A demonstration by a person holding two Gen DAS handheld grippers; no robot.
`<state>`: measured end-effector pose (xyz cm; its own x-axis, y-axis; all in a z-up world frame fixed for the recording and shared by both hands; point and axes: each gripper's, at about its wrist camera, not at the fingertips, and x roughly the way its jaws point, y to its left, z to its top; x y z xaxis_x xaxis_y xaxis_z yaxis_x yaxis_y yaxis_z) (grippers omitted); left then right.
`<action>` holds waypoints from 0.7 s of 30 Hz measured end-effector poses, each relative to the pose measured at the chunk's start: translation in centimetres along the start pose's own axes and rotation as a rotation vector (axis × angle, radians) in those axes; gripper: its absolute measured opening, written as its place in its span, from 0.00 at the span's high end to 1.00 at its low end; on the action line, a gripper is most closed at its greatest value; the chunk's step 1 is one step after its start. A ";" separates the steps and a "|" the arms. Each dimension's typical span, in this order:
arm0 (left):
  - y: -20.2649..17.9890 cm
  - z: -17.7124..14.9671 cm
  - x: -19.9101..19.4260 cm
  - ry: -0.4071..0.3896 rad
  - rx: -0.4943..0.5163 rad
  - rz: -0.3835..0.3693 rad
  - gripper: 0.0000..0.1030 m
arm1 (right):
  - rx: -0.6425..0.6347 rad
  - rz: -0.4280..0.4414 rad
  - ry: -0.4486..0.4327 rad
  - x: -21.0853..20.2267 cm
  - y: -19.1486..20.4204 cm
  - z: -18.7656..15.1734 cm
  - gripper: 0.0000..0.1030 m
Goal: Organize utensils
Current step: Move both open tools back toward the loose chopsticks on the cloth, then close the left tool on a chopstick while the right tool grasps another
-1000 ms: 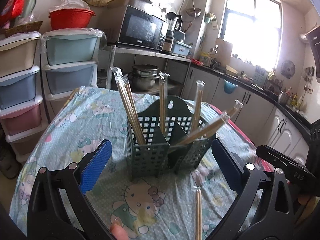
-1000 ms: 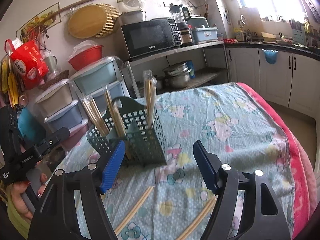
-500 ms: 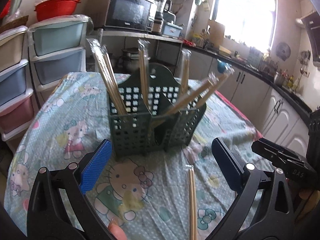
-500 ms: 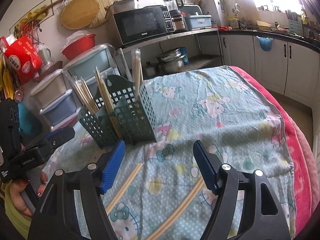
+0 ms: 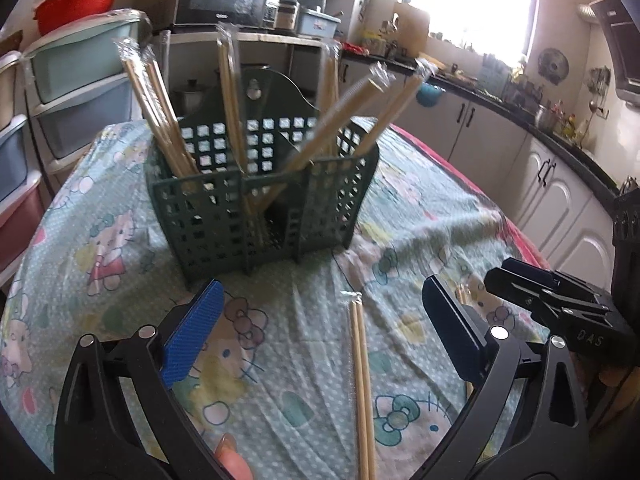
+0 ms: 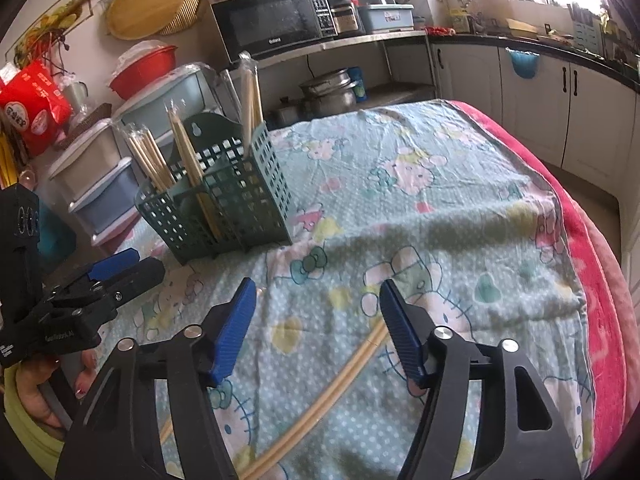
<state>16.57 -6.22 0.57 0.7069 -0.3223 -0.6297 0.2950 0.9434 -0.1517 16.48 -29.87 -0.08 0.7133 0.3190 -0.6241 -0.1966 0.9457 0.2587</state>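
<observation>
A dark green slotted basket stands on the cartoon-print cloth and holds several wrapped chopstick pairs that lean outward. One wrapped pair lies on the cloth in front of it, under the wide gap of my open left gripper. In the right wrist view the basket is at the left. Another pair lies slantwise on the cloth below my right gripper. Its jaws are closing and its pads touch nothing. The left gripper shows at the left edge.
Stacked plastic drawers stand behind the table on the left. A shelf with a microwave and pots is beyond. White cabinets run along the right. A red blanket edge borders the table's right side.
Both grippers have sunk toward the cloth and come closer to the basket, which looks larger. The right jaws have narrowed a little. Neither holds anything.
</observation>
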 end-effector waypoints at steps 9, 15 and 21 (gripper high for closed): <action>-1.1 -1.1 2.9 0.117 0.021 -0.065 0.33 | 0.030 -0.034 0.077 1.5 -1.5 -0.7 0.58; -1.9 -1.8 4.8 0.199 0.035 -0.109 0.39 | 0.085 -0.049 0.140 3.0 -3.0 -1.1 0.62; -2.0 -1.7 7.2 0.267 0.035 -0.127 0.44 | 0.119 -0.060 0.187 4.6 -3.8 -1.4 0.62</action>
<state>19.95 -10.29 -4.98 0.4698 -0.4015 -0.7862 0.3959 0.8918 -0.2189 19.63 -31.93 -4.97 0.5818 0.2784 -0.7642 -0.0688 0.9531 0.2949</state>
